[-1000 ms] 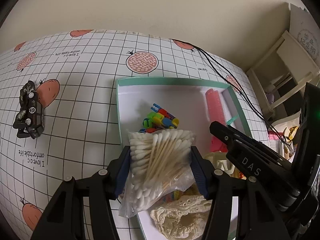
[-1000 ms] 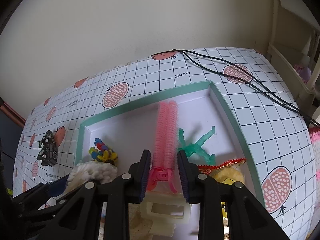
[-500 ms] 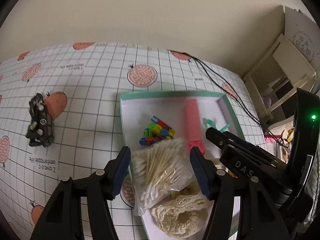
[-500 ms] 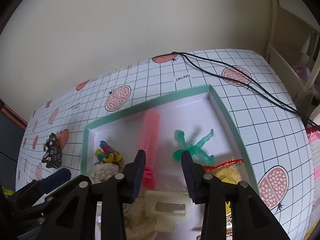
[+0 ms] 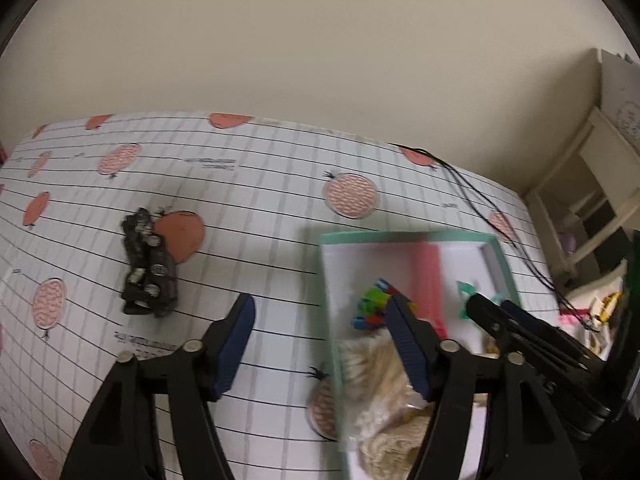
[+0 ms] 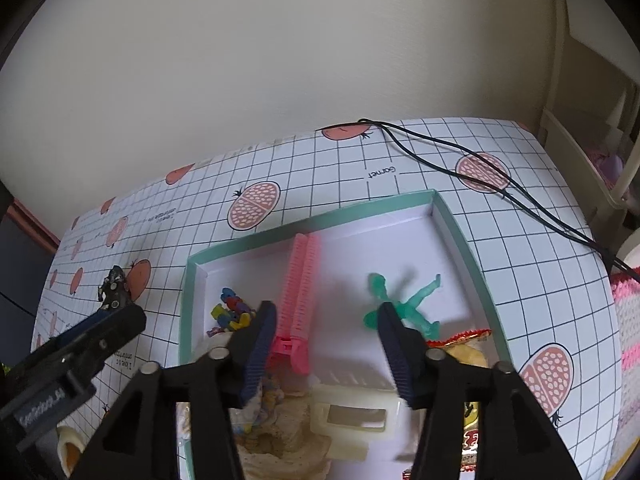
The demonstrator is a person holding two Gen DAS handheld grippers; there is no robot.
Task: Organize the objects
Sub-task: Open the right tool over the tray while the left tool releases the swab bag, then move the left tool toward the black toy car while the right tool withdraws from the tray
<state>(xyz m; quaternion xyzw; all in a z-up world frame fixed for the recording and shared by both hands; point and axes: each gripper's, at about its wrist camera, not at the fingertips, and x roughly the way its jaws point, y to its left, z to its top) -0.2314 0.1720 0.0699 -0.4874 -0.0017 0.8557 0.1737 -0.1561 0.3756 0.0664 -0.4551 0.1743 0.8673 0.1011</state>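
We hold the left hand-held gripper (image 5: 320, 320) with its blue-padded jaws spread wide and gripping nothing, over the counter (image 5: 256, 208), which wears a white grid-patterned cloth printed with pink fruit. To its left a small black toy car (image 5: 147, 270) sits alone on the cloth, well apart from the shallow mint-green-rimmed white box (image 6: 460, 236). The clear plastic bag of cotton swabs (image 5: 372, 368) lies in the near left corner of that box, partly behind the left gripper's right finger.

Our right hand-held gripper (image 6: 326, 328) is likewise wide open and empty above the box. Between its fingers we see a long pink bristled hair roller clip (image 6: 301, 284) lying lengthwise in the box; a translucent green plastic figure (image 6: 412, 300) sprawls just right of it, and a cluster of small multicoloured plastic pieces (image 6: 232, 316) sits to the left. Nearer us in the box lie a cream plastic hair claw (image 6: 352, 420), a beige lace fabric item (image 5: 394, 452) and a red-and-yellow snack packet (image 6: 466, 344). Two thin black cables (image 6: 480, 172) run across the cloth beyond the box's far right corner.
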